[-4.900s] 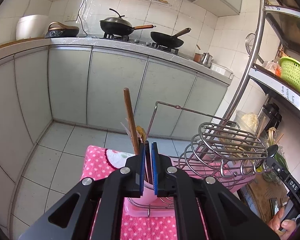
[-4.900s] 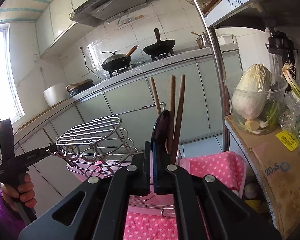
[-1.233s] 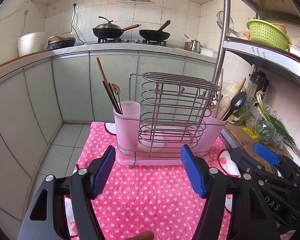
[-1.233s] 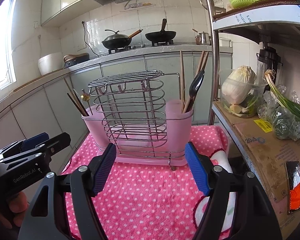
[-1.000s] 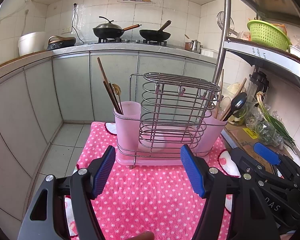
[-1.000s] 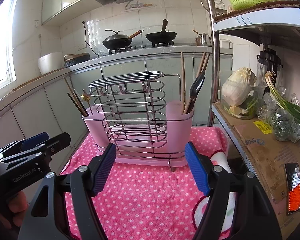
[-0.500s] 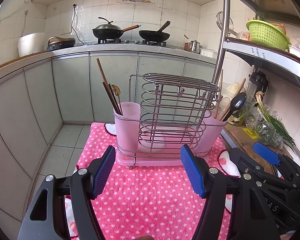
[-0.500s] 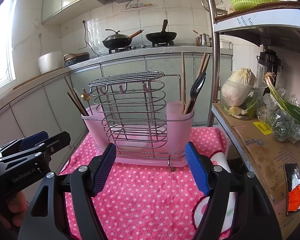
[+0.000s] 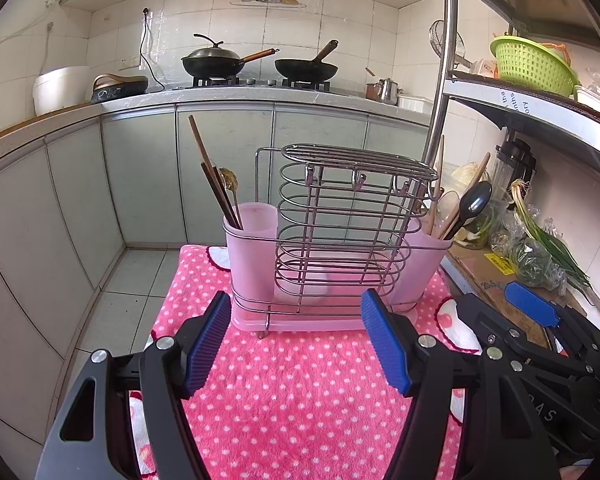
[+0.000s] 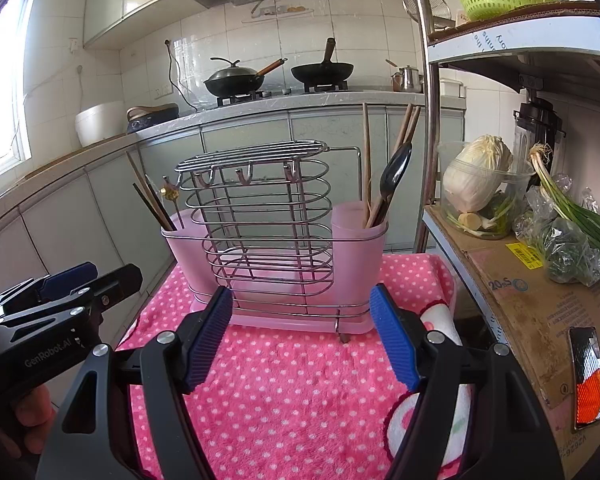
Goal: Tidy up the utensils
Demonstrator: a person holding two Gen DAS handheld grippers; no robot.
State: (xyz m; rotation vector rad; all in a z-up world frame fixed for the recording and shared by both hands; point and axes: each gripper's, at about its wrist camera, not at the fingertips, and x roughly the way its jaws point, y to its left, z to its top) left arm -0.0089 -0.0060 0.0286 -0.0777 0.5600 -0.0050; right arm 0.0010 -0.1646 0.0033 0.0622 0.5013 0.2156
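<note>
- Left gripper (image 9: 296,344) and right gripper (image 10: 300,340): jaws spread wide, empty, above the pink dotted cloth (image 9: 300,392).
- Utensil rack (image 9: 340,240) holds chopsticks (image 9: 216,184) and a black spoon (image 9: 474,204).

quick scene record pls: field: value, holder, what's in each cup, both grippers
holder: pink utensil holder with wire rack, upright on pink dotted cloth
left cup: dark chopsticks and a small gold-tipped utensil
right cup: black spoon and wooden chopsticks
rack middle: nothing visible in it
left gripper: jaws open, empty, short of the holder
right gripper: jaws open, empty, short of the holder
loose utensils on cloth: none in view
</note>
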